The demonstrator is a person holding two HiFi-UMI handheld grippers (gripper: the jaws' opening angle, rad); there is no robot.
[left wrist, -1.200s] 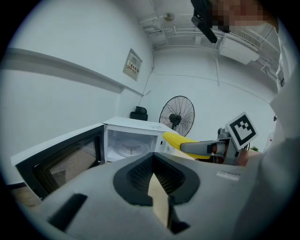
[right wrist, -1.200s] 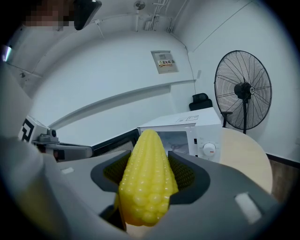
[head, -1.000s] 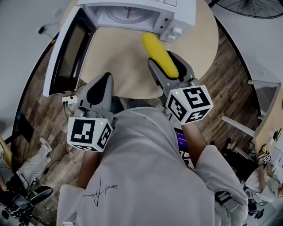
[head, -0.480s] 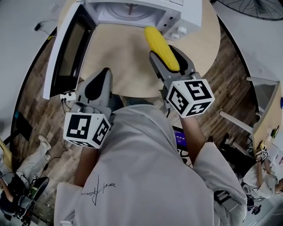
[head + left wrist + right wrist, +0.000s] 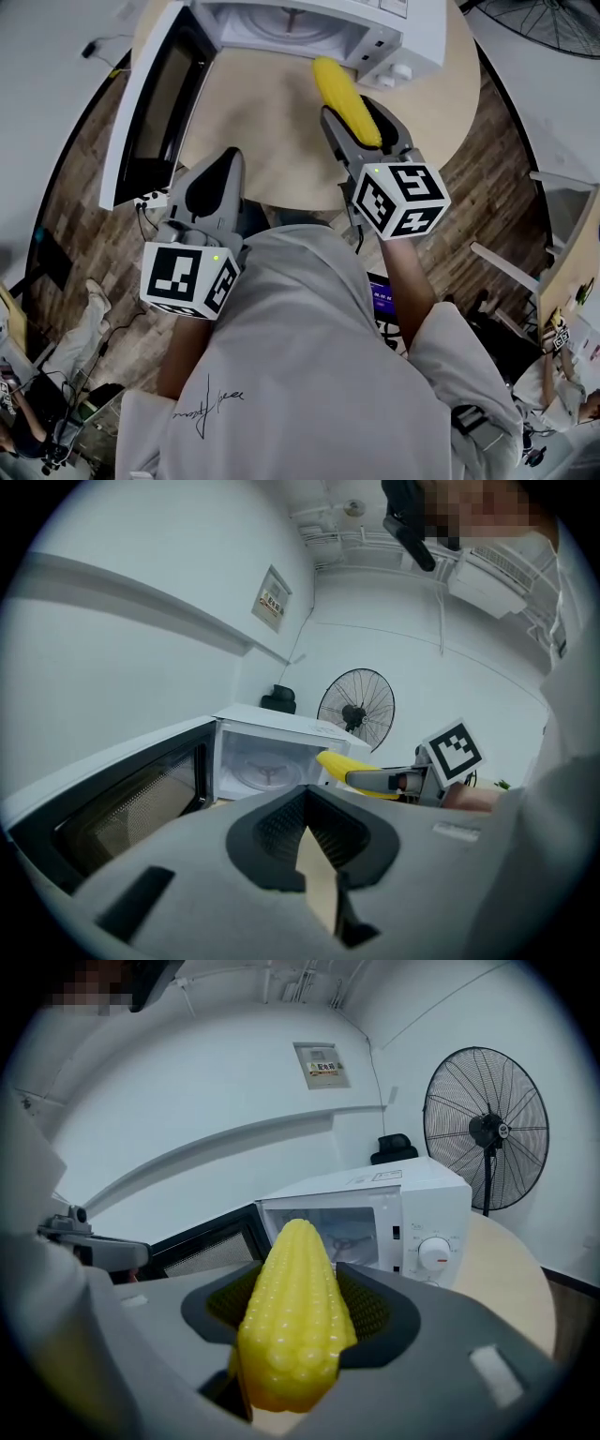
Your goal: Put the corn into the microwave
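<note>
Corn (image 5: 345, 97), a knobbly yellow cob, hangs over the round beige table (image 5: 262, 122), its tip just before the white box-shaped microwave (image 5: 394, 28). In front of the microwave's open dark-windowed door (image 5: 155, 103), the grey left gripper (image 5: 220, 169) has its jaws together, empty; the grey right gripper (image 5: 356, 117) is clamped on the cob
</note>
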